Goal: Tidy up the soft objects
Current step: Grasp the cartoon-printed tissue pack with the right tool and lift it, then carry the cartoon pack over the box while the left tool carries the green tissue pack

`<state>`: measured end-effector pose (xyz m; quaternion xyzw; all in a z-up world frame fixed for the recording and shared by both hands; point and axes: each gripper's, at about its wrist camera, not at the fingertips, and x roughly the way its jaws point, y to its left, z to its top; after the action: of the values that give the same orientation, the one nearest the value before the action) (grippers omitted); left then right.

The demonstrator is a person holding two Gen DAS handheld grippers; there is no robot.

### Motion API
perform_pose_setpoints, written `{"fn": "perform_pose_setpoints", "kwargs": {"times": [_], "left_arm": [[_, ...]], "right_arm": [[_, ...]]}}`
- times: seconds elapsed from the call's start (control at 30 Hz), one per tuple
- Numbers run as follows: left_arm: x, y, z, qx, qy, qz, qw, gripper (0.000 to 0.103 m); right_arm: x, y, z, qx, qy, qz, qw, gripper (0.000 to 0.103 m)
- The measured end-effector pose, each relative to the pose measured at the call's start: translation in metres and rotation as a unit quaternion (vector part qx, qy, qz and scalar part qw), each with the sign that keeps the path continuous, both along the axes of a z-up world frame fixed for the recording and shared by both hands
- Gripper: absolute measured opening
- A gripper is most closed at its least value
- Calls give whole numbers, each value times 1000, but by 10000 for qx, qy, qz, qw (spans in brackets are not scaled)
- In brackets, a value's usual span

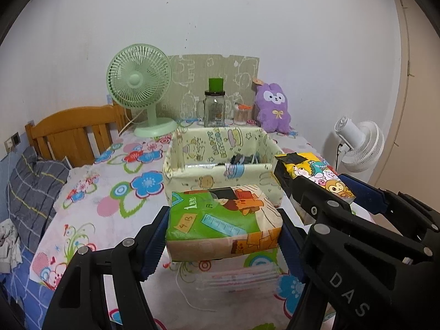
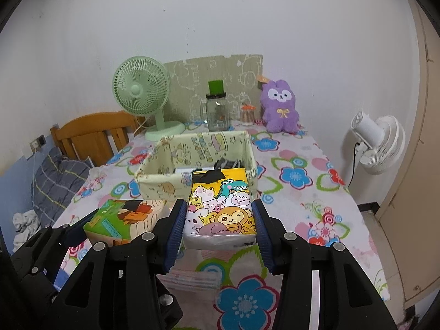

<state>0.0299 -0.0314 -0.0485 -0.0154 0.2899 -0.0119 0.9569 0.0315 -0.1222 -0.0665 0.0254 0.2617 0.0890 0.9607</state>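
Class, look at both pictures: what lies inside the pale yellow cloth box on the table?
Inside the cloth box some dark, tangled items show near its back right corner. The front wall and the tissue pack in the right gripper hide the rest of the floor.

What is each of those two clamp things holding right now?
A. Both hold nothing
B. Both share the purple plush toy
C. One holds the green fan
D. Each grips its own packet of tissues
D: the left gripper clamps a green and orange tissue pack, and the right gripper clamps a yellow cartoon-animal tissue pack, both held in front of the fabric box.
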Motion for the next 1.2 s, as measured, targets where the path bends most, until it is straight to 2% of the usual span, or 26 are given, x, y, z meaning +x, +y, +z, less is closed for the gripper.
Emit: {"fn": "perform_pose_setpoints", "kwargs": {"times": [0.6, 1.2], "left_arm": [[18, -3, 21, 52, -107, -59, 9999, 75], [53, 0, 29, 9, -126, -95, 9999, 75]], "right_arm": [[16, 2, 24, -45, -104, 101, 9999, 51], [55, 3, 31, 2, -42, 21, 10000, 51]]}}
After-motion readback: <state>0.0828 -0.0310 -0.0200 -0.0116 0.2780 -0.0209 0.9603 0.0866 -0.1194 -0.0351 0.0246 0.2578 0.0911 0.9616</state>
